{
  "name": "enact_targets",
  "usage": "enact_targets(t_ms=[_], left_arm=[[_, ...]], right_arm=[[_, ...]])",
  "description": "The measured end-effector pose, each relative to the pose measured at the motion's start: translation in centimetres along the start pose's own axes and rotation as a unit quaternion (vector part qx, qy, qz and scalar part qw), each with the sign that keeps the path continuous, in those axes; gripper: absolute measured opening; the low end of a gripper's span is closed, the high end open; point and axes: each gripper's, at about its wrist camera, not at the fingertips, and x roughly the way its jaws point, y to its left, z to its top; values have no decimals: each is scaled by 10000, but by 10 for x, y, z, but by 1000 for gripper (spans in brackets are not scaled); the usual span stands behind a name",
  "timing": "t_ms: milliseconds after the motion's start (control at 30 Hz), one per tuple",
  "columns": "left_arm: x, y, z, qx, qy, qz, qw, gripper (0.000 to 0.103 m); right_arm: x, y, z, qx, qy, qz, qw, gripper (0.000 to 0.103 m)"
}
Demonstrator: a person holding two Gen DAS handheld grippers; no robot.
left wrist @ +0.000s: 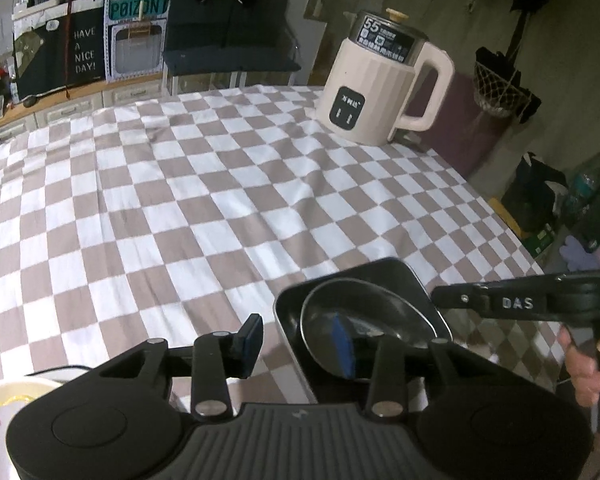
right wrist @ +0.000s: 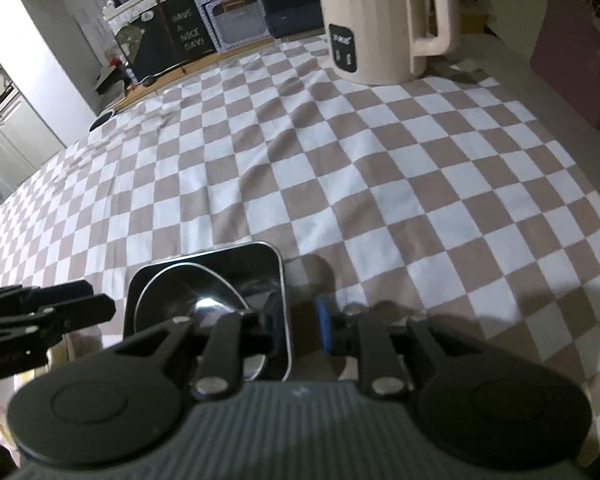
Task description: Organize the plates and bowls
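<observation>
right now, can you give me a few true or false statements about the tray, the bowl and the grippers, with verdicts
1. The round dark bowl sits inside the square tray. True.
2. The cream kettle lies tipped on its side. False: it stands upright at the far edge of the checkered tablecloth.
3. The left gripper straddles the tray's near left wall, one finger inside, one outside. True.
4. The right gripper is clamped shut on the bowl. False: its jaws stand apart over the tray's right wall.
5. A second tray sits mid-table. False: only cloth shows there.
</observation>
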Motion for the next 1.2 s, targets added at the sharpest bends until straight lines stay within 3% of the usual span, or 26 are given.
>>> enact_targets(t_ms=[233, 500, 767, 933, 1200], left_arm=[[3, 0, -6, 27, 266, -38, 9996, 31], [7, 5, -17, -26, 547, -45, 9985, 26], [13, 5, -18, -81, 567, -100, 9983, 25], [19, 4, -14, -73, 548, -159, 9983, 14], [32, 18, -10, -705, 621, -346, 9950, 10]], right_arm=[[18, 5, 1, -150, 322, 76, 9993, 4], [21, 0, -1, -93, 351, 199, 9991, 3], [25, -6, -2, -29, 483, 352, 9982, 3], [25, -10, 0, 25, 510, 461, 9976, 3], [15, -4, 0, -153, 373, 379, 9985, 4]])
